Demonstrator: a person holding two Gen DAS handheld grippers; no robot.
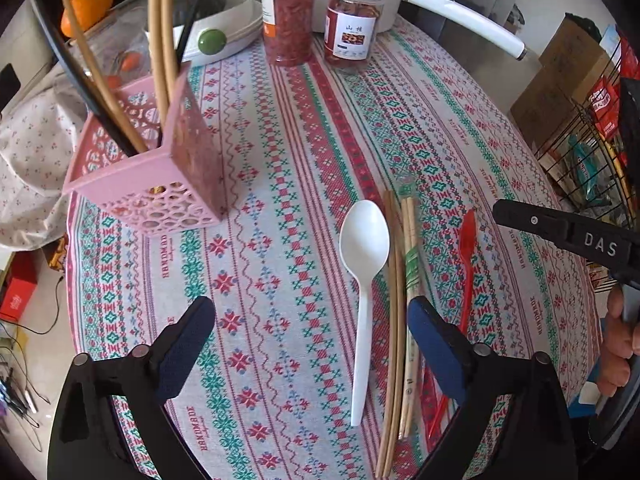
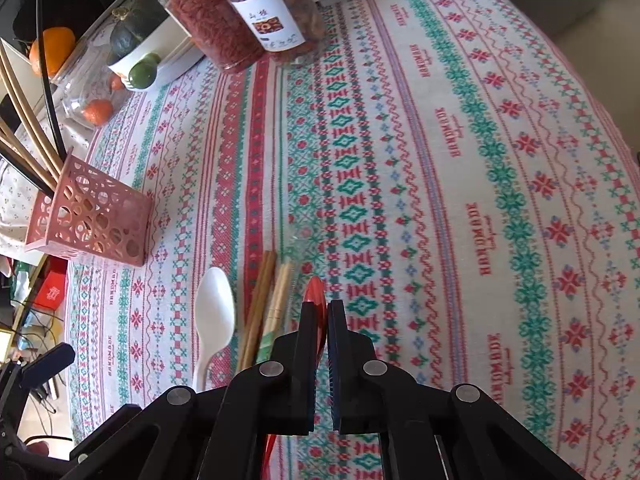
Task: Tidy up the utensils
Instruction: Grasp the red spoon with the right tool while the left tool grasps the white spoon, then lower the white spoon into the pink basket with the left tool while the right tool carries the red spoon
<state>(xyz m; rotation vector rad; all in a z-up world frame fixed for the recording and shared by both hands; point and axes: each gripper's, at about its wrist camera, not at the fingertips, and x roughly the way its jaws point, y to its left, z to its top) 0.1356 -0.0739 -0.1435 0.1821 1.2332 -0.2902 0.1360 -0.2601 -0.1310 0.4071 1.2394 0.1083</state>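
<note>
My left gripper (image 1: 312,344) hangs open over the patterned tablecloth (image 1: 280,168). A white plastic spoon (image 1: 362,280) lies between its fingers, untouched. Brown chopsticks (image 1: 394,320) and a wrapped pair (image 1: 412,280) lie just right of the spoon. My right gripper (image 2: 322,312) is shut on a red plastic spoon (image 2: 314,286), whose bowl pokes out past the fingertips. The red spoon (image 1: 466,256) also shows in the left wrist view, beside the right gripper's black body (image 1: 580,240). A pink perforated holder (image 1: 160,184) (image 2: 92,216) stands at the left with several chopsticks in it.
Two jars of dried red fruit (image 1: 288,20) (image 1: 352,24) stand at the back by a white bowl (image 1: 228,28). An orange (image 1: 86,8) and a glass jar (image 2: 92,88) sit far left. A wire rack (image 1: 588,160) and a cardboard box (image 1: 560,80) stand past the table's right edge.
</note>
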